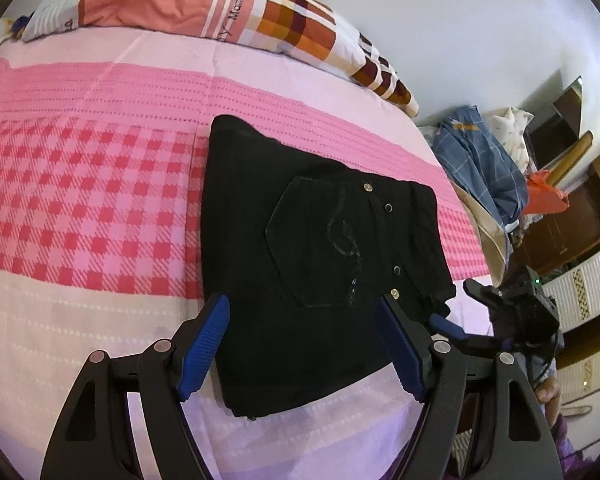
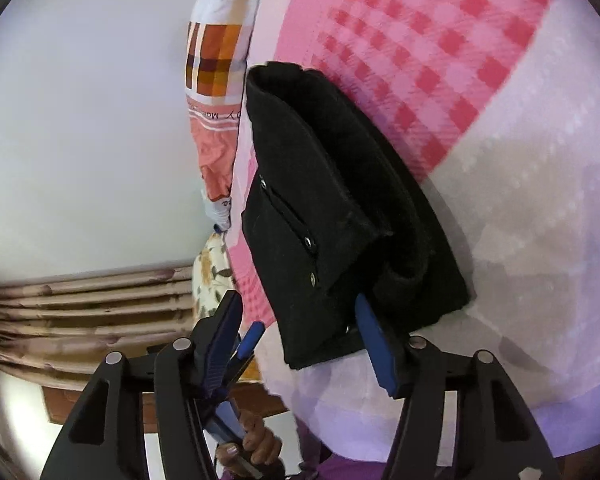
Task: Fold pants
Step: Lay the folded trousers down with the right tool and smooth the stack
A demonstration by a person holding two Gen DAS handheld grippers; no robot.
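Pink checked bedding covers the bed (image 1: 100, 208), where the black pants (image 1: 312, 264) lie folded into a compact stack near its front edge, back pocket up. Both tongs are released: the left tongs (image 1: 306, 352) hover spread over the stack's near edge, and the right tongs (image 2: 300, 344) stand apart with one blue pad tucked into the layers at the waistband corner. Pulling that pad out carelessly could drag the top layer and undo the fold. A patterned pillow (image 1: 204, 8) lies along the far side by a plain wall, with a heap of clothes (image 1: 484, 160) beside the bed.
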